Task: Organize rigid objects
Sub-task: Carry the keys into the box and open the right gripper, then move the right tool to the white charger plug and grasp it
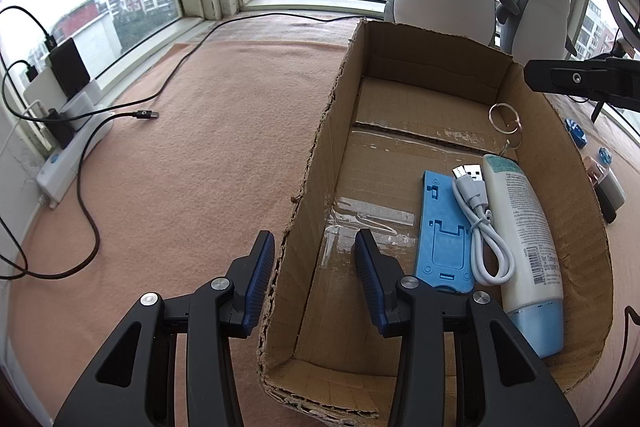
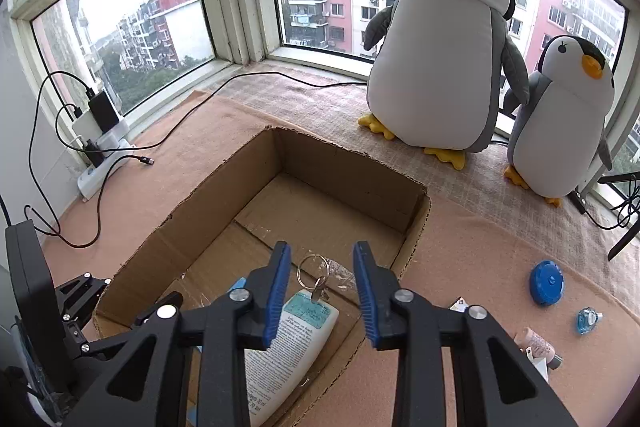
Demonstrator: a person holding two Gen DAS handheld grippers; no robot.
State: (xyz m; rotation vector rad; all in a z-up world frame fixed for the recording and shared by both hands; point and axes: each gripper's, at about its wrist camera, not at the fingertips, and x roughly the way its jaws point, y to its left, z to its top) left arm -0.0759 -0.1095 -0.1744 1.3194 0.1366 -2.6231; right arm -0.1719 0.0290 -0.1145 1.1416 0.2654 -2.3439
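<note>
- Left wrist view: the left gripper (image 1: 315, 255) is seen with jaws released, straddling the left wall of the box (image 1: 316, 147).
- Inside the box, a bottle (image 1: 524, 239), cable (image 1: 480, 223), blue stand (image 1: 442, 227) and key ring (image 1: 505, 119) are laid.
- The right gripper (image 2: 321, 265) is held over the box, jaws released and empty.
- A blue disc (image 2: 546, 282) is left outside the box, on the surface.

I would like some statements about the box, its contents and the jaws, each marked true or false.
1. The blue phone stand lies inside the cardboard box. True.
2. The white cable lies between the stand and the lotion tube. True.
3. The right gripper holds the key ring. False: its jaws are open and hold nothing.
4. The blue round case is in the box. False: it lies on the mat outside.
</note>
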